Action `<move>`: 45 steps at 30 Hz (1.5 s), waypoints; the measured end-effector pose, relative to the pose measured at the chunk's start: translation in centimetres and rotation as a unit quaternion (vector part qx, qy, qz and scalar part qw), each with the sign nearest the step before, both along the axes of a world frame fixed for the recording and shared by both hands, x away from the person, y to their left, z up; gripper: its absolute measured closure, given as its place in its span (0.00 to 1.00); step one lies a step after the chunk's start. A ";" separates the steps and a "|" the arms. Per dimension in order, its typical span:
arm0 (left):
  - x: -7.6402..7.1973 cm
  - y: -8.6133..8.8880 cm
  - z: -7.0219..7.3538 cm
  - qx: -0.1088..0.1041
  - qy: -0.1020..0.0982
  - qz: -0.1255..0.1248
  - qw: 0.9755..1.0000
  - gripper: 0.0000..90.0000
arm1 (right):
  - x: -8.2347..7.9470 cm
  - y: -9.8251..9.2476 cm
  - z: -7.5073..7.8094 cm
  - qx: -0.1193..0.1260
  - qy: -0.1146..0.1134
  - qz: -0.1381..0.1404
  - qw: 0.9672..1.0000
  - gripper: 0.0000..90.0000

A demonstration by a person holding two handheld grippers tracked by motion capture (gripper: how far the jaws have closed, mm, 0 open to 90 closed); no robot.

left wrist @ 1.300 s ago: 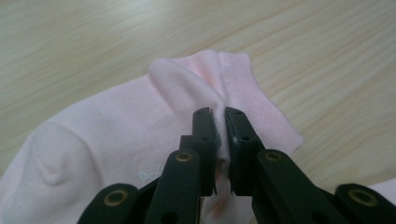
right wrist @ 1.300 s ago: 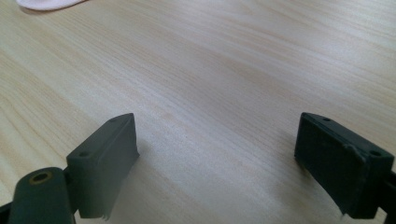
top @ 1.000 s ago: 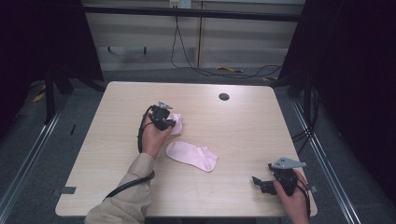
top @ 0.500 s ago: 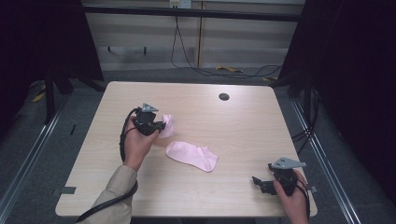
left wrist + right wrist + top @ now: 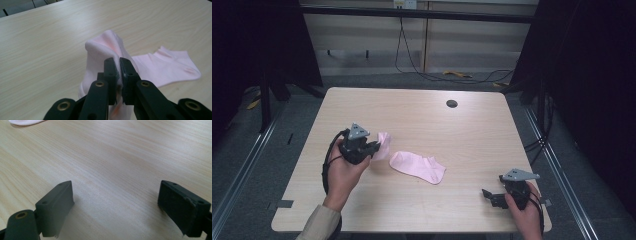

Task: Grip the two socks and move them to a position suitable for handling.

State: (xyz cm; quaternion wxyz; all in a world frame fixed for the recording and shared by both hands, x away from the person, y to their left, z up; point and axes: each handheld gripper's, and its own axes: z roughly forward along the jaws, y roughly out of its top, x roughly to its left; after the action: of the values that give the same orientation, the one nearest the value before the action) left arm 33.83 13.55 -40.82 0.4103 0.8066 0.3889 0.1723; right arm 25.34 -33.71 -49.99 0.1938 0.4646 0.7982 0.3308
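left gripper (image 5: 371,148) pinched one pink sock (image 5: 105,47), lifted left of centre | second sock (image 5: 418,166) lay flat mid-table | right gripper (image 5: 493,196) idle, jaws spread, near right edge | advice: carry it over and lay it squarely on its mate before letting go

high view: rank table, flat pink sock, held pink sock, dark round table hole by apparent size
1. table, largest by far.
2. flat pink sock, lying open on the tabletop.
3. held pink sock, bunched in the left tongs, so partly hidden; its true size may match the flat one.
4. dark round table hole, smallest.
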 end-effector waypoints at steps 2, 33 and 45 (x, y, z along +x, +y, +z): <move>-2.1 -0.6 -0.5 0.003 0.001 -0.016 1.000 0.94 | 0.0 0.0 0.0 0.000 0.000 0.000 1.000 0.14; -1.0 3.0 -8.3 -0.014 0.040 0.002 0.999 0.45 | -0.2 0.2 0.0 -0.003 0.000 -0.013 1.000 0.13; -0.6 3.3 -9.0 -0.019 0.045 0.021 0.999 0.44 | -0.2 0.2 0.0 -0.002 -0.001 -0.013 1.000 0.15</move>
State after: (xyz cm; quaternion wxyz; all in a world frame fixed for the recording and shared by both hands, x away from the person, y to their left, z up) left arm 33.21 16.82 -49.84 0.4040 0.7974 0.4269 0.1364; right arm 25.14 -33.51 -49.97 0.1998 0.4742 0.7924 0.3275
